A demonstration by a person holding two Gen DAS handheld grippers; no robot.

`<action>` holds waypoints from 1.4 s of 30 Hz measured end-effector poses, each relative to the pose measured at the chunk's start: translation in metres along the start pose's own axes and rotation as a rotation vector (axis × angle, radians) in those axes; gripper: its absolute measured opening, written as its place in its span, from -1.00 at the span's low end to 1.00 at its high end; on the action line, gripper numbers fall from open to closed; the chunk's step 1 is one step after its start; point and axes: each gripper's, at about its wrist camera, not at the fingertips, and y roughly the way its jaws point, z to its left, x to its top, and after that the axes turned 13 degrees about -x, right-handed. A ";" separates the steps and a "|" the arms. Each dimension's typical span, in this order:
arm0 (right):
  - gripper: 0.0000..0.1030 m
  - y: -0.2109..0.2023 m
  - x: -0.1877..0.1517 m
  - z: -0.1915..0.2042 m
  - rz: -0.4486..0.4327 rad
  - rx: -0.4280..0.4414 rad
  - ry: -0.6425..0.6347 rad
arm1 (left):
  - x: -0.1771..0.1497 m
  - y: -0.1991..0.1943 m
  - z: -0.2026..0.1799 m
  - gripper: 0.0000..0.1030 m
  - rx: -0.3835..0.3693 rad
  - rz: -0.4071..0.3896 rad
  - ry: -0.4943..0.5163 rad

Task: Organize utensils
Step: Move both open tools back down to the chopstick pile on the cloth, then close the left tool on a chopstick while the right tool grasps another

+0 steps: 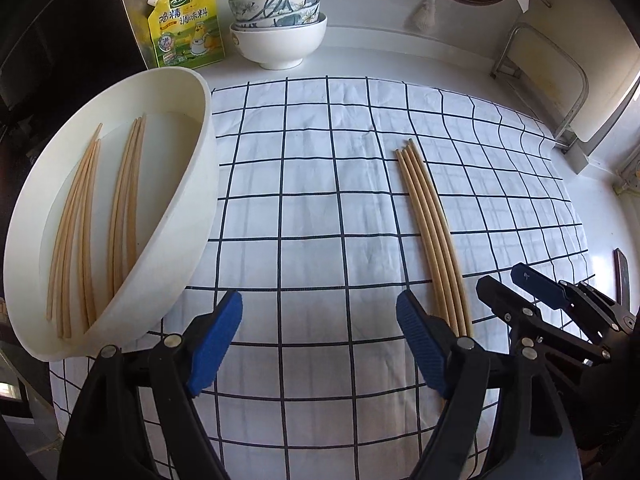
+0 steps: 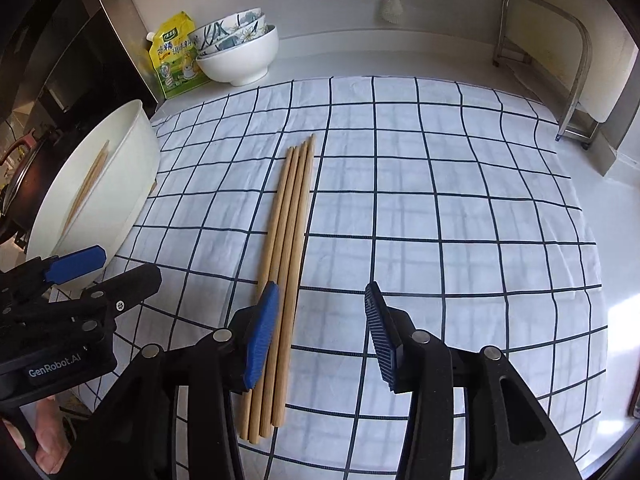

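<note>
Two grippers hang low over our white cloth with dark grid lines (image 2: 440,208). Our left gripper (image 1: 320,320) has its blue fingers wide apart with nothing between them. Our right gripper (image 2: 322,320) has its fingers apart too, and holds nothing. Four long tan wooden chopsticks (image 2: 288,248) lie side by side on the cloth, just beside its left finger. More chopsticks (image 1: 84,224) lie farther off in the big white plastic basin (image 1: 192,208). Stacked bowls (image 1: 280,28) and a yellow pouch (image 1: 186,24) stand at the back.

Four chopsticks (image 2: 282,280) on checked cloth (image 2: 440,208), just left of parted right tongs (image 2: 320,312).
</note>
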 end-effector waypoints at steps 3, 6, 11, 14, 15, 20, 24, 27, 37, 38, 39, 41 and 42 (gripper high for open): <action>-0.17 0.006 -0.001 0.002 0.010 -0.011 -0.010 | -0.001 0.003 0.001 0.51 -0.005 0.009 -0.014; -0.17 0.009 -0.002 0.006 0.015 -0.029 -0.025 | 0.000 0.003 0.000 0.51 -0.001 0.007 -0.017; -0.17 0.013 -0.004 0.007 0.024 -0.035 -0.043 | 0.000 0.006 -0.002 0.51 0.001 0.010 -0.026; -0.17 0.013 -0.004 0.008 0.025 -0.036 -0.057 | 0.001 0.008 -0.004 0.51 0.001 0.012 -0.028; -0.17 0.013 -0.004 0.008 0.025 -0.035 -0.059 | 0.001 0.009 -0.004 0.51 0.000 0.013 -0.029; -0.17 0.013 -0.005 -0.001 0.023 -0.047 -0.043 | 0.002 0.012 -0.008 0.51 -0.001 0.018 -0.026; -0.17 0.015 -0.005 -0.005 0.026 -0.043 -0.041 | 0.003 0.012 -0.010 0.51 -0.001 0.017 -0.022; -0.17 0.016 -0.004 -0.002 0.017 -0.050 -0.051 | 0.003 0.014 -0.011 0.51 0.000 0.020 -0.020; -0.17 0.023 0.003 -0.022 0.002 -0.070 -0.033 | 0.004 0.021 -0.015 0.52 -0.008 0.037 -0.012; -0.17 0.023 0.004 -0.025 0.001 -0.075 -0.029 | 0.004 0.022 -0.016 0.52 -0.011 0.039 -0.010; -0.17 0.024 0.004 -0.028 0.001 -0.079 -0.025 | 0.003 0.023 -0.017 0.52 -0.013 0.041 -0.009; -0.17 0.024 0.005 -0.035 0.000 -0.086 -0.019 | 0.003 0.026 -0.021 0.53 -0.016 0.043 -0.006; -0.17 0.024 0.005 -0.037 0.000 -0.088 -0.016 | 0.003 0.028 -0.023 0.53 -0.018 0.044 -0.004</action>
